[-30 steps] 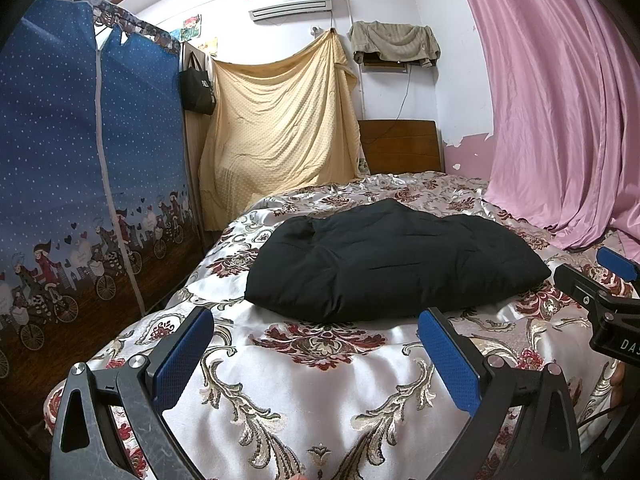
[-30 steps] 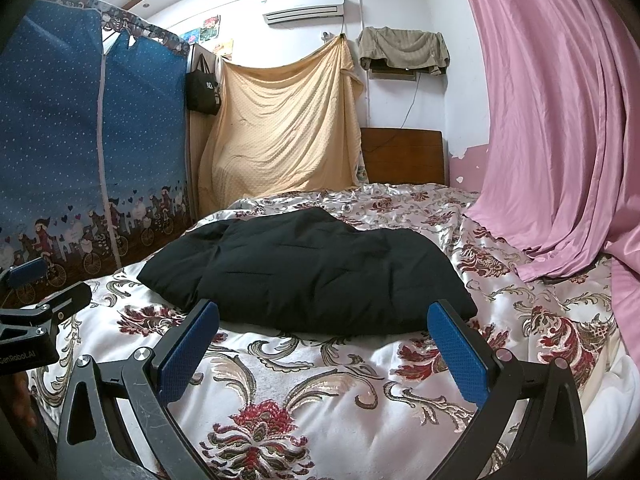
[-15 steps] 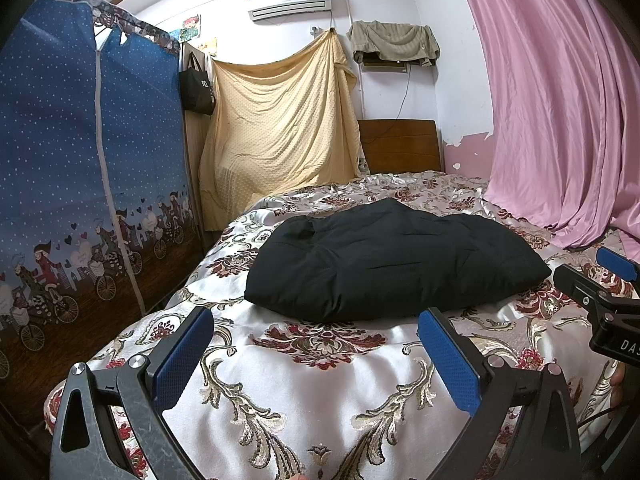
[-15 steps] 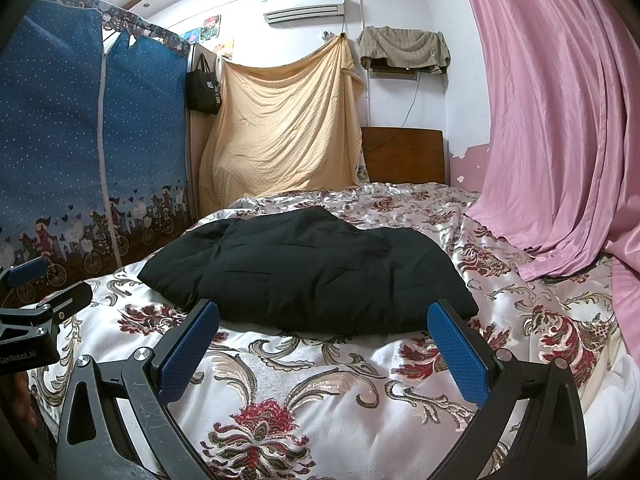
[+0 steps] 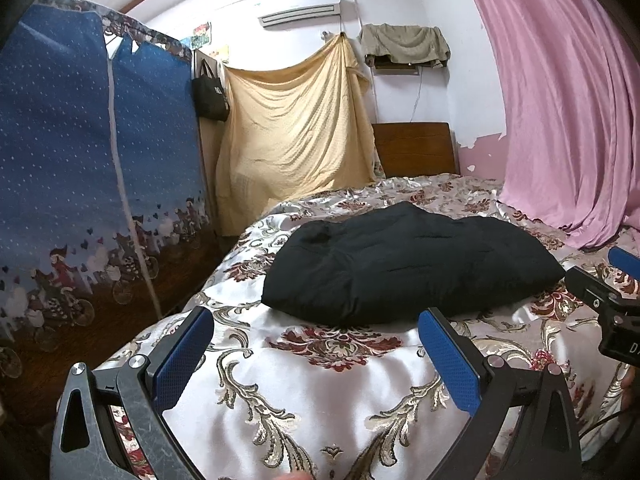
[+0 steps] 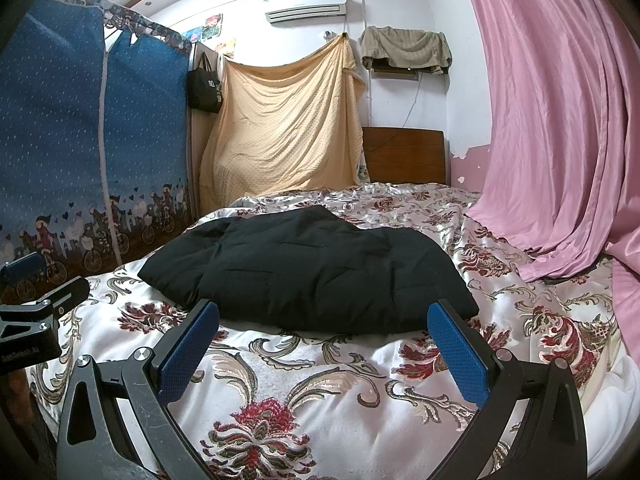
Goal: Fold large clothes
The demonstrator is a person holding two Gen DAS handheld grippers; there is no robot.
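Note:
A black padded garment (image 5: pixel 404 264) lies folded in a thick bundle on the floral bedspread (image 5: pixel 304 392); it also shows in the right wrist view (image 6: pixel 312 272). My left gripper (image 5: pixel 316 332) is open and empty, held over the bedspread just short of the garment's near edge. My right gripper (image 6: pixel 324 324) is open and empty, also just short of the garment. The right gripper shows at the right edge of the left wrist view (image 5: pixel 608 292), and the left gripper at the left edge of the right wrist view (image 6: pixel 36 308).
A blue fabric wardrobe (image 5: pixel 80 168) stands left of the bed. A pink curtain (image 5: pixel 568 100) hangs on the right and drapes onto the bed. A yellow sheet (image 5: pixel 292 136) and wooden headboard (image 5: pixel 414 148) are behind.

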